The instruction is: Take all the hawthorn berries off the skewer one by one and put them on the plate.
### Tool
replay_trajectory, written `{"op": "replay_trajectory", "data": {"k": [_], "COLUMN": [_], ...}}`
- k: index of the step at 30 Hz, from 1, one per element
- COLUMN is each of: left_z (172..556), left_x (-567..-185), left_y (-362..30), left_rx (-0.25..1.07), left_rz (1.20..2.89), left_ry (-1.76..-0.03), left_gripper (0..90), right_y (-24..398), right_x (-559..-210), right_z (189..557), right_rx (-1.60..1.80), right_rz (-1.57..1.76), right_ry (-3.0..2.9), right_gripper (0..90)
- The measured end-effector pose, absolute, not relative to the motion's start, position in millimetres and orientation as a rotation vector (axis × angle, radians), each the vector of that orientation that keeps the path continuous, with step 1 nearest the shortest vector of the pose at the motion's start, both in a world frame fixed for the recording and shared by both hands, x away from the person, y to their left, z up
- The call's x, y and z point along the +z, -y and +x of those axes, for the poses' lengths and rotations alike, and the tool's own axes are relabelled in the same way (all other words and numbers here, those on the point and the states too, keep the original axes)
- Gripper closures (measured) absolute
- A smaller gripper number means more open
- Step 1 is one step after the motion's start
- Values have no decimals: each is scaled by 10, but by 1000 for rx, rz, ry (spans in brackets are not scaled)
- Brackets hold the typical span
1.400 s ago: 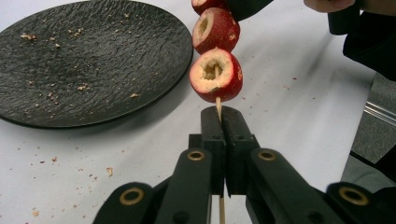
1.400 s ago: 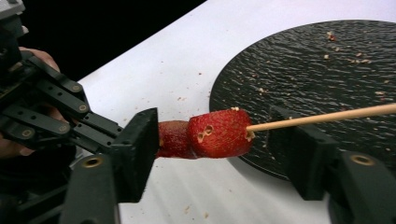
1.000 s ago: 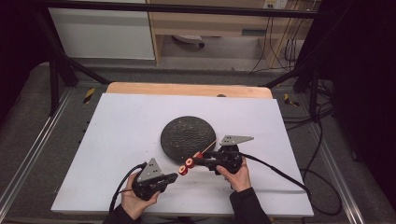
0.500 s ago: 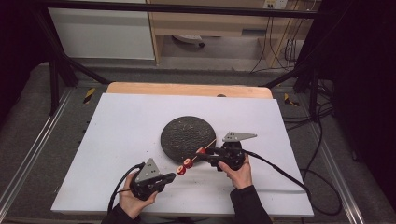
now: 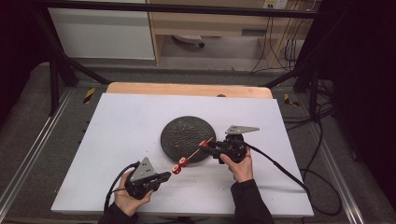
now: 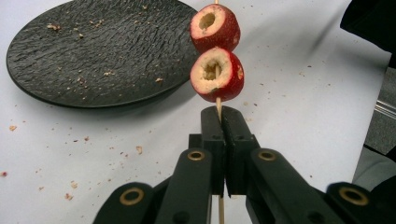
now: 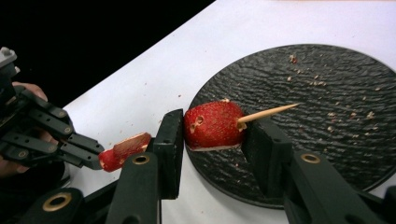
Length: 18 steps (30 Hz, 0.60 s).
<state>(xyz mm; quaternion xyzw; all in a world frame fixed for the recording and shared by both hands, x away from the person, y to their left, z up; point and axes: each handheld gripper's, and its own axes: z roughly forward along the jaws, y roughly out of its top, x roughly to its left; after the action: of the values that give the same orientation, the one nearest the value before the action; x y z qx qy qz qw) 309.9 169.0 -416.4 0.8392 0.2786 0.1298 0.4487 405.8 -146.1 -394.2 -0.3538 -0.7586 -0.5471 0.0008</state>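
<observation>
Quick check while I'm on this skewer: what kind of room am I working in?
Probably a lab recording bay, not a kitchen: a white-covered table inside a black metal frame, loose cables on grey floor, a cabinet behind.

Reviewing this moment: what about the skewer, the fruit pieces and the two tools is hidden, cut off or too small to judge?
- Skewer: in the left gripper view its held end runs between the left tool and off the bottom edge.
- Third fruit piece: in the right gripper view the right tool covers both its sides, so pad contact is unclear.
- Two lower fruit pieces: too small in the high view for detail.
- Plate: cut off by the right edge.
</observation>
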Motion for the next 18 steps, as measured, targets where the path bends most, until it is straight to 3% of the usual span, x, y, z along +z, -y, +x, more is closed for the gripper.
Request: {"op": "replay_trajectory", "data": {"k": [18], "left_z": [3112], "left_x": [-4198], "left_y": [-1909], "left_rx": [339], "left_rz": [2074], "left_ry": [-748], "left_gripper": [881], "right_y": [1635], "right_x": [-3833], "right_z": [4343], "right_rx": [-1742], "right_rz": [-1277], "right_ry": [2418], "right_gripper": [602]}}
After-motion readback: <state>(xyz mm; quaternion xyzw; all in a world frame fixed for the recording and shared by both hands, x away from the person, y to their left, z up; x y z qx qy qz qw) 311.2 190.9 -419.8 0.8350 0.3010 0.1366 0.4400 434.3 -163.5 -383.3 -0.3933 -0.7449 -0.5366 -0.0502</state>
